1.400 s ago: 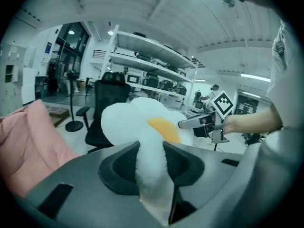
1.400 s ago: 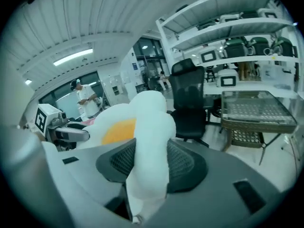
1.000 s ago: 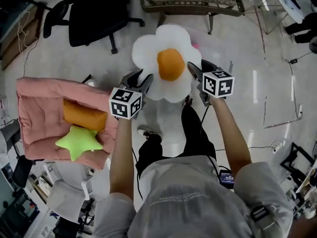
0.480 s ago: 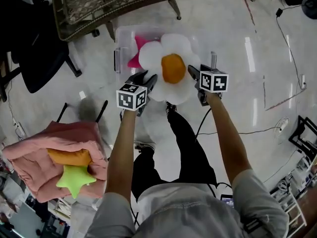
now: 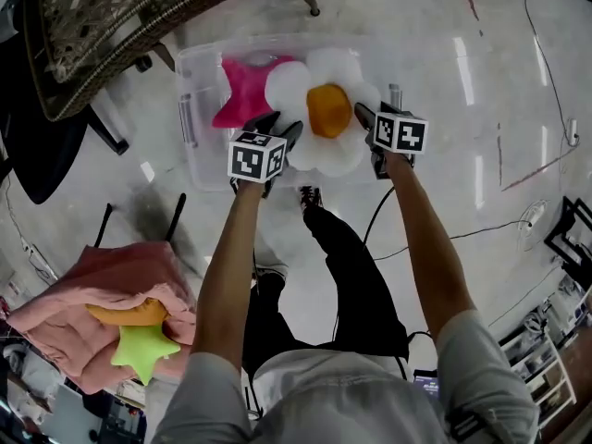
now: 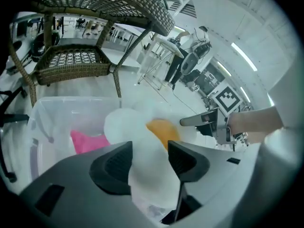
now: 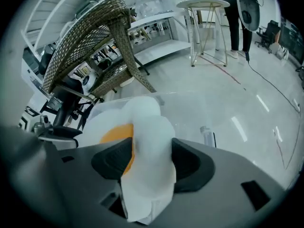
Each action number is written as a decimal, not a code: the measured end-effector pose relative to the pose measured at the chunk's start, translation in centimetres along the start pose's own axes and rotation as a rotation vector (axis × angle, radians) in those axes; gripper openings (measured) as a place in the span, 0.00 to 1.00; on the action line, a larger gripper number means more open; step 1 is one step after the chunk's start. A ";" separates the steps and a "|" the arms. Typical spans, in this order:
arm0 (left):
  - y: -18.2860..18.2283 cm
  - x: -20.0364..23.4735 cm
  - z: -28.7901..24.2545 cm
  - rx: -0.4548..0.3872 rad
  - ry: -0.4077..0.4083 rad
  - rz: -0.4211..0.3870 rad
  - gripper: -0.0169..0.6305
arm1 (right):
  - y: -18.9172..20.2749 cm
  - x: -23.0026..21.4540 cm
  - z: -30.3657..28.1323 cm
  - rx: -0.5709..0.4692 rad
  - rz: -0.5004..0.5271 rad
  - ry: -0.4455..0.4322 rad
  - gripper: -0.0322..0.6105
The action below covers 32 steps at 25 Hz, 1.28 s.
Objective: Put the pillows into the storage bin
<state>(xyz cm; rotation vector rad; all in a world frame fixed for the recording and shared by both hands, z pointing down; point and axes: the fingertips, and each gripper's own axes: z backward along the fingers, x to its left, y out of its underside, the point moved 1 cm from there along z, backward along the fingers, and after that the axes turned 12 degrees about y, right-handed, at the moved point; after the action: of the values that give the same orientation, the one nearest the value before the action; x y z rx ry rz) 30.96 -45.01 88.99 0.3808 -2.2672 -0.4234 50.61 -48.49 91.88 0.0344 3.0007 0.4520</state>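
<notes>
A white flower pillow (image 5: pixel 324 118) with an orange centre hangs over the clear storage bin (image 5: pixel 190 109), low between its walls. My left gripper (image 5: pixel 282 135) has a left petal between its pads, and my right gripper (image 5: pixel 363 120) has a right petal. In the left gripper view the petal (image 6: pixel 149 175) fills the gap of my left gripper (image 6: pixel 149 163). The right gripper view shows the same for my right gripper (image 7: pixel 145 165) and the pillow (image 7: pixel 142 122). Both pairs of jaws have just been opening, with the pads still touching the petals. A pink pillow (image 5: pixel 242 91) lies in the bin.
A wicker chair (image 5: pixel 92 17) stands just behind the bin at upper left. At lower left a pink cushion (image 5: pixel 83 285) carries an orange pillow (image 5: pixel 125 314) and a green star pillow (image 5: pixel 143 350). A cable (image 5: pixel 444 239) runs over the floor at right.
Both grippers have carried the flower pillow forward and down, from mid-air to over the bin. The bin with the pink pillow has come into view.
</notes>
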 end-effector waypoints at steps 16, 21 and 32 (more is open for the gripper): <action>-1.2 -2.3 14.2 -0.145 -0.137 0.001 0.45 | -3.6 9.4 10.9 -0.141 0.200 -0.074 0.55; -1.4 -4.4 25.1 -0.290 -0.237 0.020 0.45 | -5.5 19.1 18.2 -0.254 0.384 -0.224 0.49; 2.6 -11.3 54.1 -0.700 -0.511 0.031 0.44 | -4.9 40.8 38.3 -0.458 0.636 -0.509 0.49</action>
<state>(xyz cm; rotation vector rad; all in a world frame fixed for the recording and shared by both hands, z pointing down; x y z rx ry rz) -2.58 -28.44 48.21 -0.1447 -2.3999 -1.3654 14.24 -40.36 49.87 0.9205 2.2694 0.9931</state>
